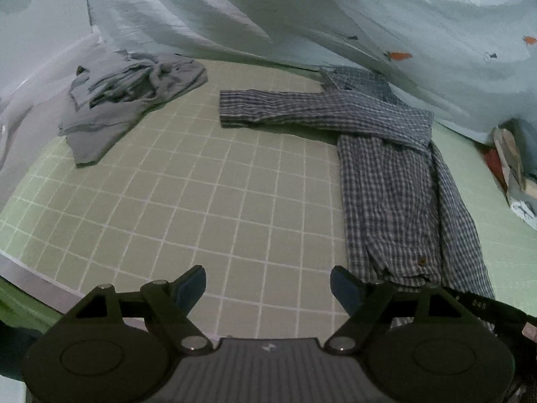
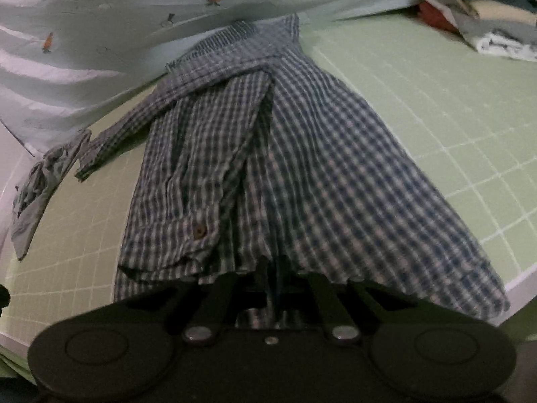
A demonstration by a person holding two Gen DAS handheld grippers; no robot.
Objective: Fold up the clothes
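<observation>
A blue-and-white plaid shirt (image 1: 386, 174) lies on the green grid mat (image 1: 201, 201), one sleeve stretched out to the left. In the right wrist view the plaid shirt (image 2: 285, 151) rises from the mat (image 2: 419, 100) toward me. Its hem bunches between the jaws of my right gripper (image 2: 272, 278), which is shut on it; the cloth hides the fingertips. My left gripper (image 1: 268, 283) hovers open over bare mat just left of the shirt's hem, with nothing between its fingers.
A crumpled grey garment (image 1: 134, 97) lies at the mat's far left, also seen in the right wrist view (image 2: 37, 184). A pale blue sheet with carrot prints (image 1: 335, 16) hangs behind. A stack of folded clothes (image 2: 486, 10) sits at the far right corner.
</observation>
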